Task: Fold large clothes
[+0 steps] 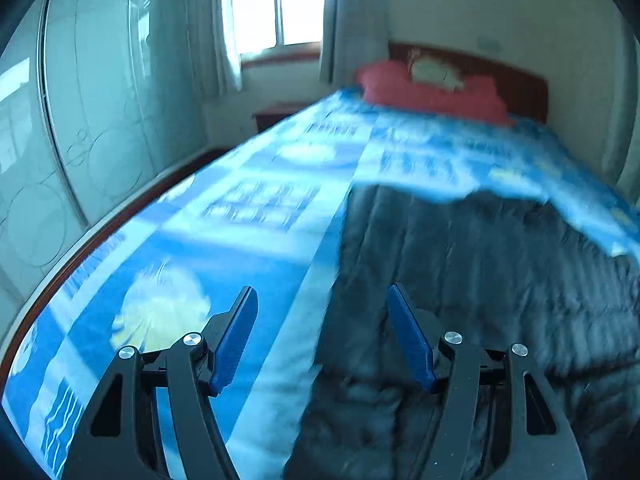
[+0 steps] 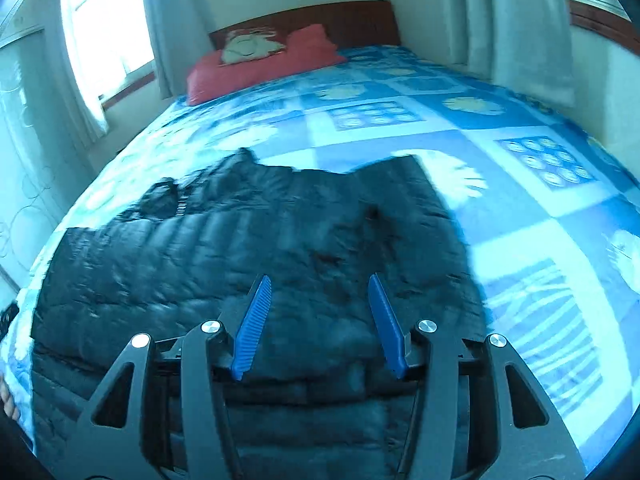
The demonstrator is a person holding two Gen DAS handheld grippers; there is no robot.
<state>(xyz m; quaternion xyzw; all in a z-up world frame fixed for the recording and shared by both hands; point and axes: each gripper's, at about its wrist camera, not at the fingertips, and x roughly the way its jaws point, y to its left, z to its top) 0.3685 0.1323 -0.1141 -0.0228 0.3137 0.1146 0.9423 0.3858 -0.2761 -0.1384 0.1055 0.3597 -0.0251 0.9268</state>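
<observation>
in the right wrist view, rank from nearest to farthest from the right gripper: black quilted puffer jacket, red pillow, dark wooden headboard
Measured from the right gripper:
1. Black quilted puffer jacket, spread on the blue patterned bedspread directly under and ahead of the fingers.
2. Red pillow, at the far end of the bed, left of centre.
3. Dark wooden headboard, behind the pillow against the wall.

Home bedroom: bed [image 2: 400,92], pillow [image 2: 260,68], curtained window [image 1: 276,4].

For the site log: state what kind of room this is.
A bedroom, most likely: a bed with a blue patterned bedspread, a red pillow against a wooden headboard, and curtained windows.
</observation>
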